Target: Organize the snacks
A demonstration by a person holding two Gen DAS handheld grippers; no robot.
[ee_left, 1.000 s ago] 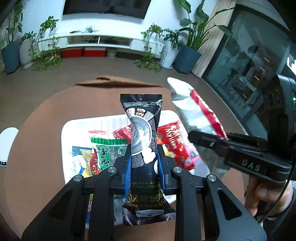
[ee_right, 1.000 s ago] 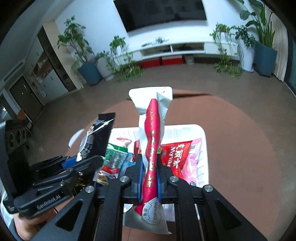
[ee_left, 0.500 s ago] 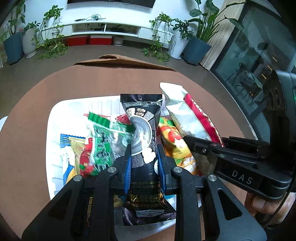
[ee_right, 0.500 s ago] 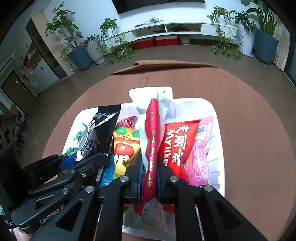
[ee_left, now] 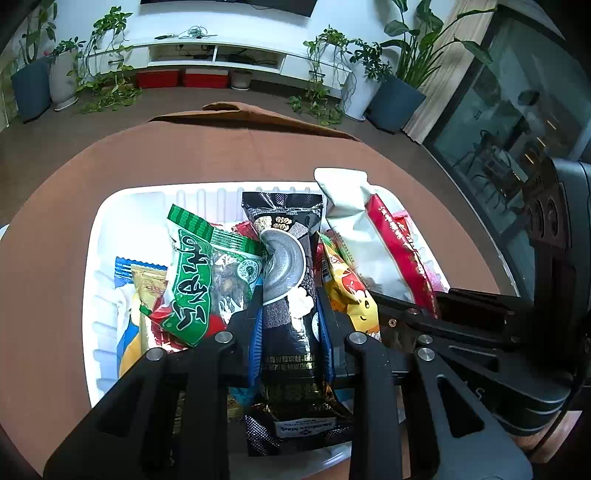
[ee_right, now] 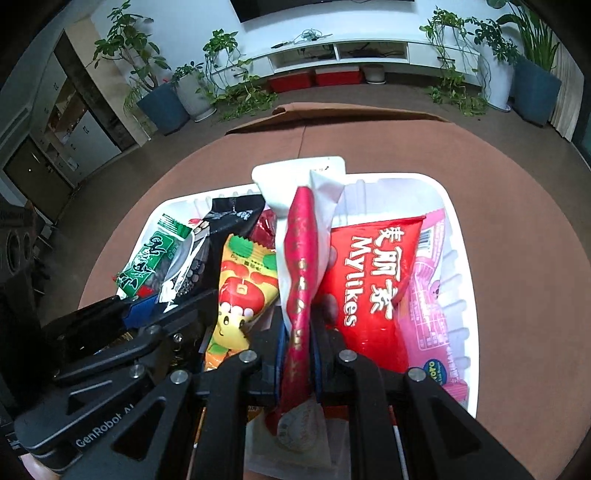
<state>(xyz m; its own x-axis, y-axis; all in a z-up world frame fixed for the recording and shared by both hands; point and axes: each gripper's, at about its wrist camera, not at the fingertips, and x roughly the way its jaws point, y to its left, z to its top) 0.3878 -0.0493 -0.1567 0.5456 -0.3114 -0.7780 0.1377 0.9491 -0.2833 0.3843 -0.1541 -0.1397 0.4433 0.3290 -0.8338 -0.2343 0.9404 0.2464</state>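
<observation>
While left tongs (ee_left: 291, 325) clamp the black packet (ee_left: 286, 280), right tongs (ee_right: 297, 332) clamp the red-striped packet (ee_right: 301, 266).

A long white TV console (ee_left: 221, 55) stands against the white wall (ee_left: 229, 18) at twelve o'clock, red boxes (ee_left: 183, 78) beneath it. Potted plants (ee_right: 162, 92) flank it. Dark glass panels (ee_left: 498, 122) fill two o'clock; brown floor (ee_left: 55, 129) throughout.

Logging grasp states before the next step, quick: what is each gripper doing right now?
Left gripper: closed on the black snack packet, over the white tray.
Right gripper: closed on the red and white snack packet.
</observation>
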